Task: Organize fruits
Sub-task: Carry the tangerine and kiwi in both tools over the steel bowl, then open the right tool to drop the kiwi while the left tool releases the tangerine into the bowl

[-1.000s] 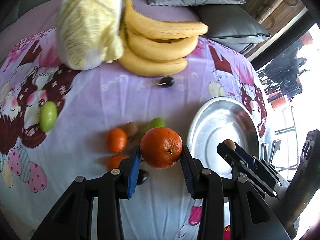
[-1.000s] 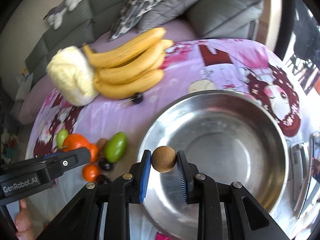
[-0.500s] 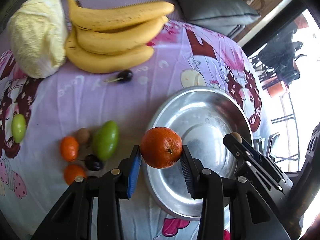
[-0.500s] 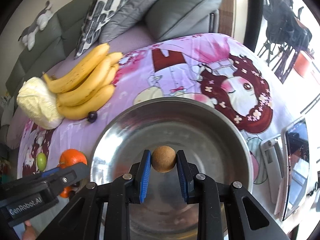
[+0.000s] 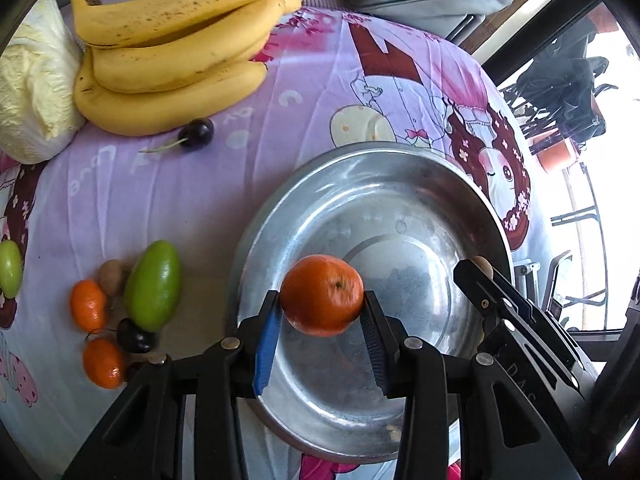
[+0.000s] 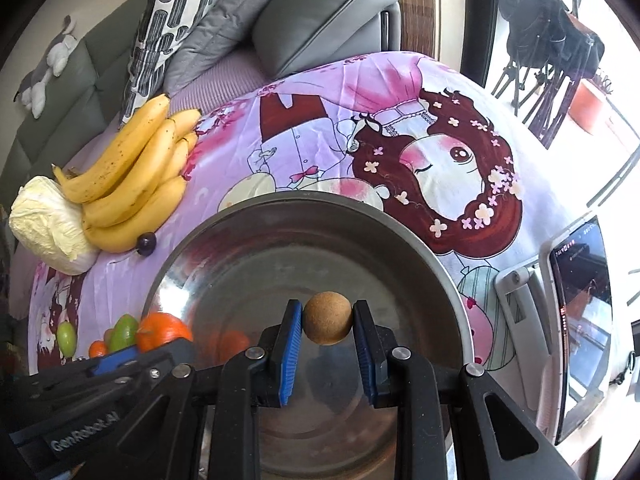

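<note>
Orange (image 5: 322,295) is sitting clamped between my left gripper (image 5: 320,330) pads, hanging over the steel bowl (image 5: 460,184) near its 8 o'clock rim. I am pointing that gripper steeply downward. My right gripper (image 6: 328,330), likewise angled down over the bowl, is pinching a small brown round fruit (image 6: 327,318). In the left view, that fruit is mostly hiding behind the right gripper's finger at 3 o'clock. Loose fruit at 9 o'clock is lying beside a green mango (image 5: 153,285); bananas (image 5: 176,48) are lying at 11 o'clock, cabbage (image 5: 32,84) partly cut off.
</note>
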